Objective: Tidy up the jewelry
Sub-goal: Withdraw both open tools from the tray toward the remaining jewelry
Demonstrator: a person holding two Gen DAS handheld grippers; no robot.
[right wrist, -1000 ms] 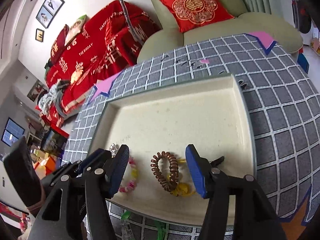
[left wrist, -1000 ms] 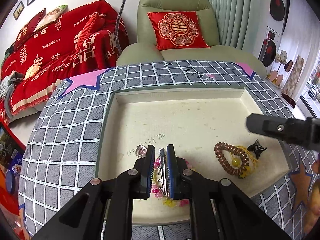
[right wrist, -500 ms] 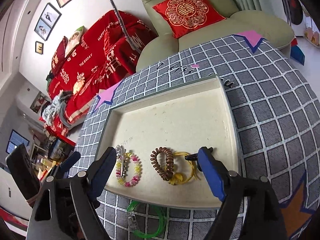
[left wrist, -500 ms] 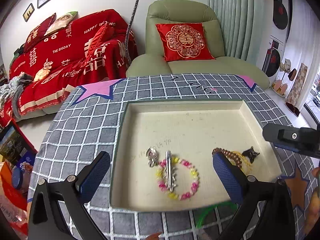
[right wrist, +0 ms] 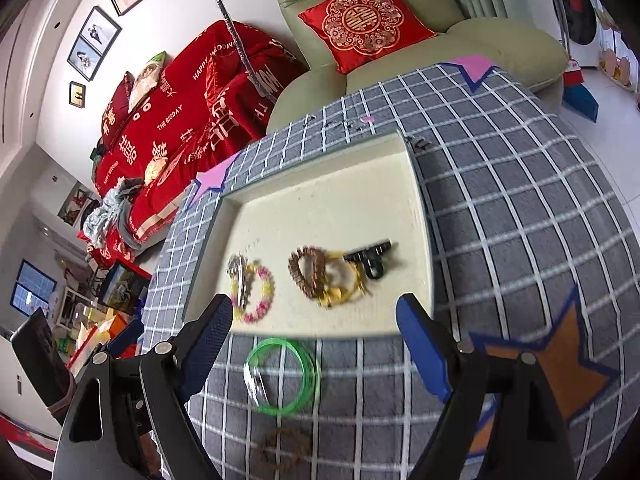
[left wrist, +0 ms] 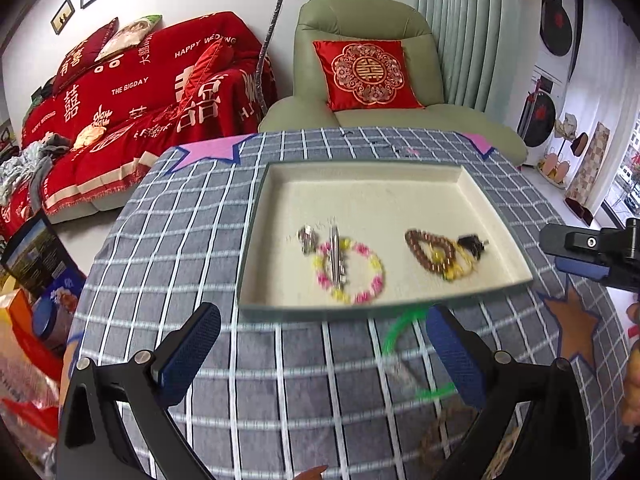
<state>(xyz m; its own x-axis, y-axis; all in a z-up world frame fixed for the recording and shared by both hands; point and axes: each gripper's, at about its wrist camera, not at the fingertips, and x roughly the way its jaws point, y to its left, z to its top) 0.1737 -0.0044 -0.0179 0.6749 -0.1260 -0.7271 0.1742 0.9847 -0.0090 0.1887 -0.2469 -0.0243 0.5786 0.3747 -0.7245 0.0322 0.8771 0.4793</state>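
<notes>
Up front in the left wrist view, the left gripper (left wrist: 320, 360) stands wide with nothing between its jaws, above the checked tabletop (left wrist: 168, 240) just short of the tray (left wrist: 256, 240). Inside the tray lie a pink-and-yellow bead bracelet (left wrist: 352, 274) with a silver clip (left wrist: 335, 258) across it, a small silver piece (left wrist: 307, 238) touching its left side, and to the right a brown bead loop (left wrist: 430, 250) tangled with yellow cord (left wrist: 456, 272) and a black claw clip (left wrist: 472, 243). A green bangle (left wrist: 400, 328) lies on the cloth just in front of the tray, partly behind the right finger. The right gripper (left wrist: 588, 252) enters at the right edge, beside the tray.

Seen from the right wrist, the right gripper (right wrist: 316, 344) is also spread wide and empty, over the tray's near rim (right wrist: 320, 334). The bracelet (right wrist: 254, 294), brown loop (right wrist: 308, 272), cord (right wrist: 340, 294) and claw clip (right wrist: 370, 258) sit in a row along the tray's near part. The bangle (right wrist: 282, 376) rests on the tabletop (right wrist: 500, 208) between the fingers, and a blurred brown bead ring (right wrist: 284, 450) lies nearer the camera. At the far left the left gripper (right wrist: 44, 360) shows only as a dark shape.
</notes>
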